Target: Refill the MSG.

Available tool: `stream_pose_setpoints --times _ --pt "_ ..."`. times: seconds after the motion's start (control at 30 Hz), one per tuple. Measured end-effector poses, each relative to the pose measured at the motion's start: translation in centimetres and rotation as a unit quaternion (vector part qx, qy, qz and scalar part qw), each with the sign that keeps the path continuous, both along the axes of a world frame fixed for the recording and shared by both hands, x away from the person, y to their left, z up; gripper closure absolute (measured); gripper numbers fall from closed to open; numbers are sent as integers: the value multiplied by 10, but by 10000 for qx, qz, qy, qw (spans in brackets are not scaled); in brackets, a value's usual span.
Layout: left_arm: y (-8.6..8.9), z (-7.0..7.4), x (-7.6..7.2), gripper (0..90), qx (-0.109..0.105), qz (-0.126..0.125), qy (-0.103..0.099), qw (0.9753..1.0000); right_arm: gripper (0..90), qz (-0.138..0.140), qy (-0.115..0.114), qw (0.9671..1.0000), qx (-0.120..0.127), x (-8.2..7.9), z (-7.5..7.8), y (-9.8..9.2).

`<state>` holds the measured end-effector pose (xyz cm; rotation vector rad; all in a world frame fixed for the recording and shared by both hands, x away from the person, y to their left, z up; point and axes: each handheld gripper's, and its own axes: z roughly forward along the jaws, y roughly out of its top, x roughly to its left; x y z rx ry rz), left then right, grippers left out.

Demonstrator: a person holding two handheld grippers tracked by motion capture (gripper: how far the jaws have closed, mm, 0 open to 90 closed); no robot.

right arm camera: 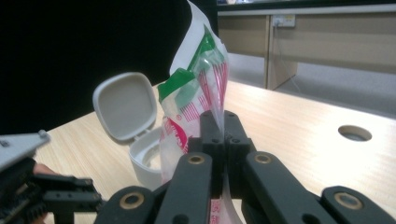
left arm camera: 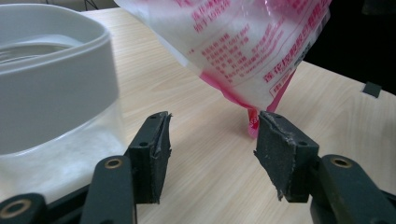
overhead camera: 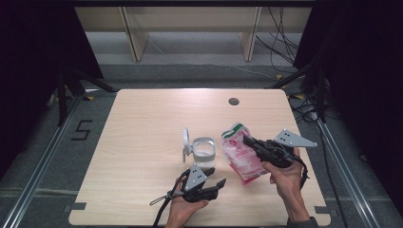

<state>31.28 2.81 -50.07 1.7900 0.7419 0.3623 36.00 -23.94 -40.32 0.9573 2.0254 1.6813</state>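
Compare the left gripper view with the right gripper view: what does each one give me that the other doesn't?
Left gripper view: the left gripper open, with the bag's pink bottom corner hanging just past its jaws. Right gripper view: the right gripper shut on the bag, the container's lid flipped up, and the table's cable hole. Both: bag, container, table.

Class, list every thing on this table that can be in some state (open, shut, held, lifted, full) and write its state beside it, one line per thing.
Jar: upright on the table, open, white powder inside.
Lid: flipped up on its hinge, beside the jar's mouth.
Bag: held by the right tongs, tilted, lower corner touching the table.
Right tongs: shut on the bag.
Left tongs: open, holding nothing, near the jar.
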Motion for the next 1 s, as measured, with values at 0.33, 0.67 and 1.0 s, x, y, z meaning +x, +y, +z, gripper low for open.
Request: stream_pose_setpoints --times 0.33,0.67,1.0 --pt "21 -1 -3 421 18 207 -67 9998 900 -171 -26 9998 -127 1 -7 -18" --pt "36 -2 -5 418 25 411 5 9992 900 -487 69 9988 -8 1 -13 -41" --pt "49 0 -3 417 -36 559 -40 9984 900 -721 -28 9965 -411 2 -15 -52"
